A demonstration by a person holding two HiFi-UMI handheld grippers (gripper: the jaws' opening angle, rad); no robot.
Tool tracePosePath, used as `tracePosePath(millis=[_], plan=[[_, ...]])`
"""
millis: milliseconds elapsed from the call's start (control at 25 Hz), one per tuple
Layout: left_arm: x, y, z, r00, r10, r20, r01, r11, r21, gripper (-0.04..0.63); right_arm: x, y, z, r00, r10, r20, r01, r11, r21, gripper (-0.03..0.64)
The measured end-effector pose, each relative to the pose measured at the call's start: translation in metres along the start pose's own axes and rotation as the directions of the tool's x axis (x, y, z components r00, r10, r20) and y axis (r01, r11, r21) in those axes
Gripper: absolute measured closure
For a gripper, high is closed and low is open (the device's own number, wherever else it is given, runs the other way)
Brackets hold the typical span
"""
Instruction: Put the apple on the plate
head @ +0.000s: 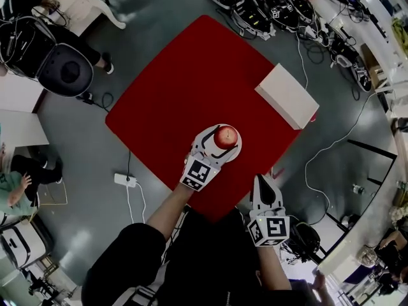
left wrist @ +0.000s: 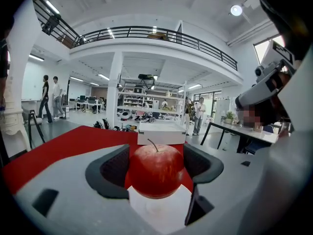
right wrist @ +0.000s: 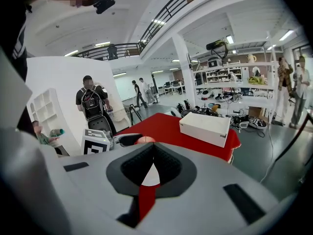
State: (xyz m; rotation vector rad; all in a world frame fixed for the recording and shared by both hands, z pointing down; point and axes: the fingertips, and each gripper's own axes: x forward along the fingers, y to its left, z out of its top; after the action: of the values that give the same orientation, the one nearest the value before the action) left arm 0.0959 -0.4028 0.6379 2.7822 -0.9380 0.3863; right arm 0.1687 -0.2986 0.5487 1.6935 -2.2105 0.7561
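Observation:
A red apple (head: 225, 136) with a stem is on or just above a white plate (head: 234, 153) near the front edge of the red table (head: 185, 81). My left gripper (head: 221, 141) is shut on the apple. In the left gripper view both dark pads touch the apple's (left wrist: 156, 169) sides, and the plate (left wrist: 161, 208) shows right beneath it. My right gripper (head: 262, 181) hovers off the table's front right corner, shut and empty. In the right gripper view its jaws (right wrist: 152, 148) meet, and the apple's top (right wrist: 145, 140) peeks out behind them.
A white box (head: 287, 95) lies at the table's right edge. A power strip (head: 125, 180) with cables is on the floor at left, and a black chair (head: 60, 69) stands further back left. Gear and cables (head: 268, 8) crowd the floor beyond the table.

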Motion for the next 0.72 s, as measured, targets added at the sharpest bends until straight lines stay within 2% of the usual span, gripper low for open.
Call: tracePosePath(millis=[320, 720], plan=[[0.025, 0.0, -0.051, 0.99, -0.019, -0.137, 0.015, 0.999, -0.033, 0.249, 0.005, -0.004, -0.003, 1.0, -0.01, -0.021, 0.01, 1.0, 0.011, 0.606], [0.03, 0.005, -0.065, 0.989, -0.03, -0.144, 0.027, 0.999, -0.023, 0.249, 0.006, -0.003, -0.007, 0.999, -0.008, -0.034, 0.009, 1.0, 0.017, 0.606]])
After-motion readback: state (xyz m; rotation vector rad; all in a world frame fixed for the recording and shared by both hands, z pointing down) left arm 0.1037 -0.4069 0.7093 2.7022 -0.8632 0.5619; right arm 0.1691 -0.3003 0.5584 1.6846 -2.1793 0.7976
